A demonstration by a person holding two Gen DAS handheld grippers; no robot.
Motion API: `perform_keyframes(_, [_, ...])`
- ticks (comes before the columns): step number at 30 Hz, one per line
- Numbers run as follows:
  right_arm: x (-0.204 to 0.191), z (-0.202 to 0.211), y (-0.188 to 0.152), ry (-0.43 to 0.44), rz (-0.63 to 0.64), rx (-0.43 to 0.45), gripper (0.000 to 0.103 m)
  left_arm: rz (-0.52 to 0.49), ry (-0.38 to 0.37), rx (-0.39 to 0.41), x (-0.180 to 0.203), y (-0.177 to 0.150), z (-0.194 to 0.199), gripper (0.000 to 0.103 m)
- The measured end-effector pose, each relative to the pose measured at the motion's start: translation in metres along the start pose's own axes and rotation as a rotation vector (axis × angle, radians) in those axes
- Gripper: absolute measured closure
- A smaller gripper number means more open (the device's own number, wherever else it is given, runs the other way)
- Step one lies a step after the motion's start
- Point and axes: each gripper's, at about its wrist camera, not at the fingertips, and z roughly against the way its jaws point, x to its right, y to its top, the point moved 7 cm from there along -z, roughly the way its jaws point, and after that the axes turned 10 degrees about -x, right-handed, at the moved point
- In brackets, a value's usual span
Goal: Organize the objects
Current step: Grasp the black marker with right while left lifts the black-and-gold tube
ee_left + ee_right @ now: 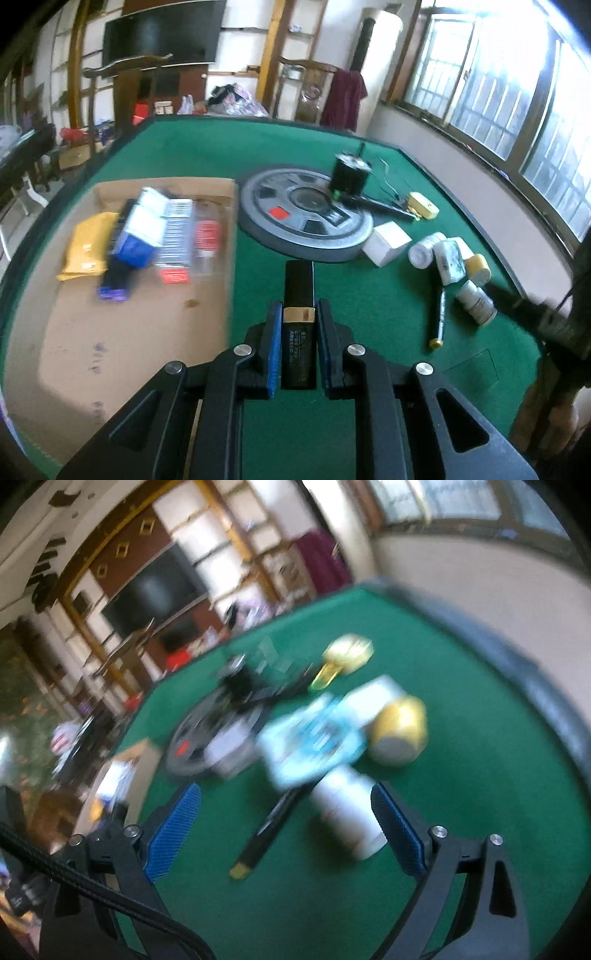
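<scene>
My left gripper (298, 314) is shut on a black box with a gold band (298, 291), held above the green table (207, 147). To its left lies a flat cardboard sheet (122, 332) bearing a yellow packet (88, 247), blue boxes (138, 232) and a clear blister pack (192, 236). My right gripper (286, 797) stands open in the blurred right wrist view, over a white bottle (347, 819) and a black pen with a gold end (266, 834). Beyond them lie a pale blue packet (314, 738) and a gold-capped jar (399, 731).
A grey round weight plate (303, 218) lies mid-table with a black motor (349, 173) on it. A white box (386, 243), white bottles (476, 302), a wrapped jar (450, 262), a thin pen (439, 317) and a yellow tape measure (423, 205) sit right. A dark sleeve (554, 325) reaches in.
</scene>
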Motion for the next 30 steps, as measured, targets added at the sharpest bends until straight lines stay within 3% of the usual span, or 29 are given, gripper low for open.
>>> perform_keyframes(3, [-0.017,-0.030,-0.014,-0.071,0.044,-0.110,0.010,0.044,-0.011,0.012,-0.020,-0.005,0.010,0.089])
perform_keyframes(7, [-0.026,-0.063,-0.012,-0.221,0.074,-0.168,0.018,0.097,-0.008,0.021,-0.049,-0.016,0.016,0.089])
perform_keyframes(10, [-0.026,-0.078,-0.005,-0.340,0.099,-0.165,0.038,0.133,-0.012,0.020,-0.068,-0.023,0.019,0.089])
perform_keyframes(14, [-0.025,-0.079,-0.001,-0.395,0.110,-0.141,0.074,0.170,-0.014,0.029,-0.088,-0.033,0.025,0.089])
perform_keyframes(18, [-0.019,-0.072,-0.001,-0.350,0.083,-0.134,0.085,0.200,-0.024,0.040,-0.102,-0.039,0.030,0.089])
perform_keyframes(20, [-0.018,-0.070,-0.004,-0.285,0.058,-0.149,0.090,0.209,-0.032,0.042,-0.106,-0.043,0.032,0.089])
perform_keyframes(24, [-0.018,-0.062,-0.018,-0.107,-0.018,-0.199,0.091,0.224,-0.041,0.044,-0.115,-0.048,0.037,0.089])
perform_keyframes(30, [-0.025,-0.060,-0.036,0.073,-0.093,-0.245,0.091,0.241,-0.046,0.048,-0.121,-0.057,0.044,0.089])
